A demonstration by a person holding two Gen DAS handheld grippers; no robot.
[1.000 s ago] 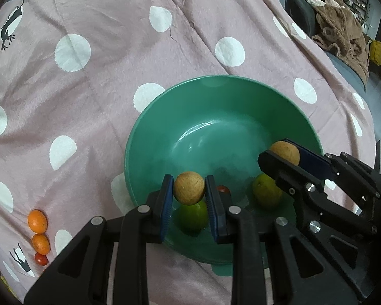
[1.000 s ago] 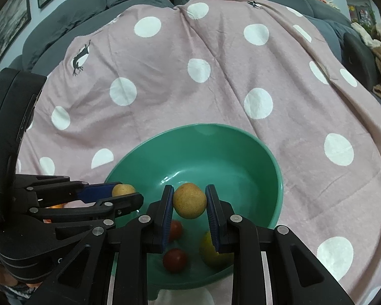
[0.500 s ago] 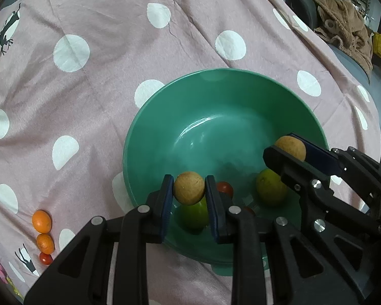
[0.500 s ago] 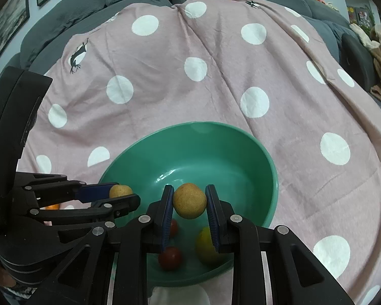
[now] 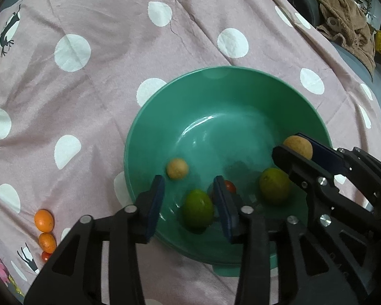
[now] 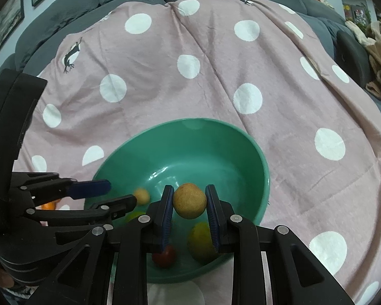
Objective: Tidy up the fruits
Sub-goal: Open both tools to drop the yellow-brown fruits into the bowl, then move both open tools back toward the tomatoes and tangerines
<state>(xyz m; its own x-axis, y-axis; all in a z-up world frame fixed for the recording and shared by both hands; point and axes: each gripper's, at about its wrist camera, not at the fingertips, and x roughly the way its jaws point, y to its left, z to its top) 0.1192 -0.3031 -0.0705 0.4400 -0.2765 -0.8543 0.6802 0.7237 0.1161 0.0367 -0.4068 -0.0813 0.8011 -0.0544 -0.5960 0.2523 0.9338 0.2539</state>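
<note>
Left hand-held gripper (image 5: 189, 198) spread, empty, right (image 6: 189, 214) clamps tan fruit (image 6: 189, 200) — oranges (image 5: 44, 220) left-view only

Both wrist views look down from close above the near rim of the bowl (image 5: 139, 127) (image 6: 254, 157). The left looks from its near-left side, the right from its near-right. They share the bowl's inside and the dotted cloth (image 5: 89, 76) (image 6: 216, 76) beyond it, and each catches the other gripper.
</note>
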